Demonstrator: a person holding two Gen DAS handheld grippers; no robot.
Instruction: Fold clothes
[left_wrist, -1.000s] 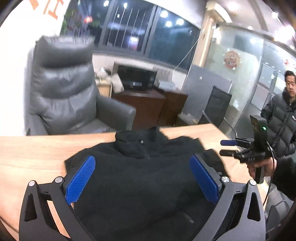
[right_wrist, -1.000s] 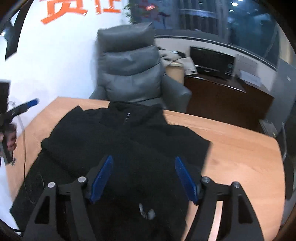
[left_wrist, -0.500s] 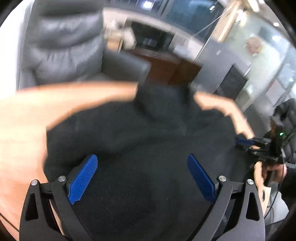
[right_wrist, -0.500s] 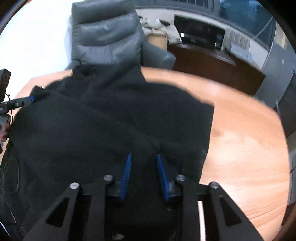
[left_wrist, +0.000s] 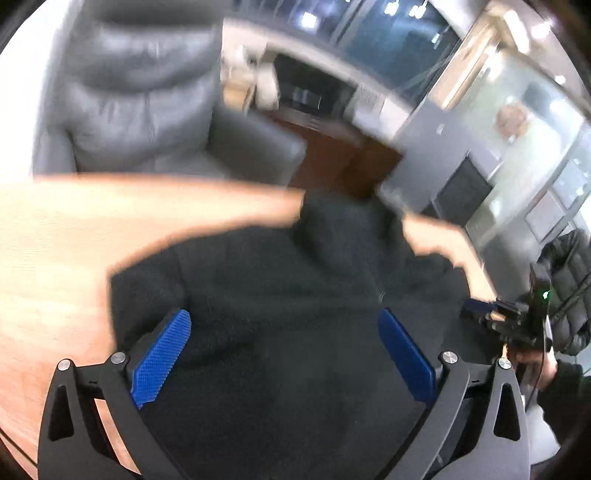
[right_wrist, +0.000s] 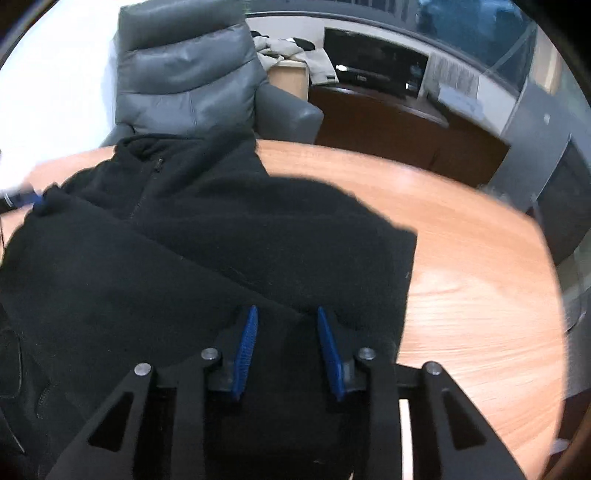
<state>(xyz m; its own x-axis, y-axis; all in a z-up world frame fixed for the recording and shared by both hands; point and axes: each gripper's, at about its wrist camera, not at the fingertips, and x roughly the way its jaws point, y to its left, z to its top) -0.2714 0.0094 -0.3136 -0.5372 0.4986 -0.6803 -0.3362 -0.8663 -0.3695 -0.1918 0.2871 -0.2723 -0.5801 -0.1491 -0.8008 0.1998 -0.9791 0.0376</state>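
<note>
A black fleece zip jacket (left_wrist: 295, 295) lies spread on the wooden table (left_wrist: 55, 258), collar towards the far edge. My left gripper (left_wrist: 284, 332) hovers low over its left part, open, blue pads wide apart with only fabric beneath them. In the right wrist view the jacket (right_wrist: 221, 240) fills the left and middle. My right gripper (right_wrist: 288, 350) has its pads drawn in on a bunched ridge of fabric near the jacket's right side. The right gripper (left_wrist: 480, 310) also shows at the jacket's far edge, held by a hand. The left gripper's blue tip (right_wrist: 26, 197) is blurred by the left shoulder.
A grey leather armchair (right_wrist: 192, 85) stands behind the table's far edge. A dark cabinet with a monitor (right_wrist: 369, 74) is further back. A person in a dark puffer coat (left_wrist: 569, 266) is at the right. Bare wood (right_wrist: 461, 258) lies right of the jacket.
Both grippers dropped closer to the jacket. The right gripper's jaws went from wide open to pinched on the fabric. The left gripper stayed open.
</note>
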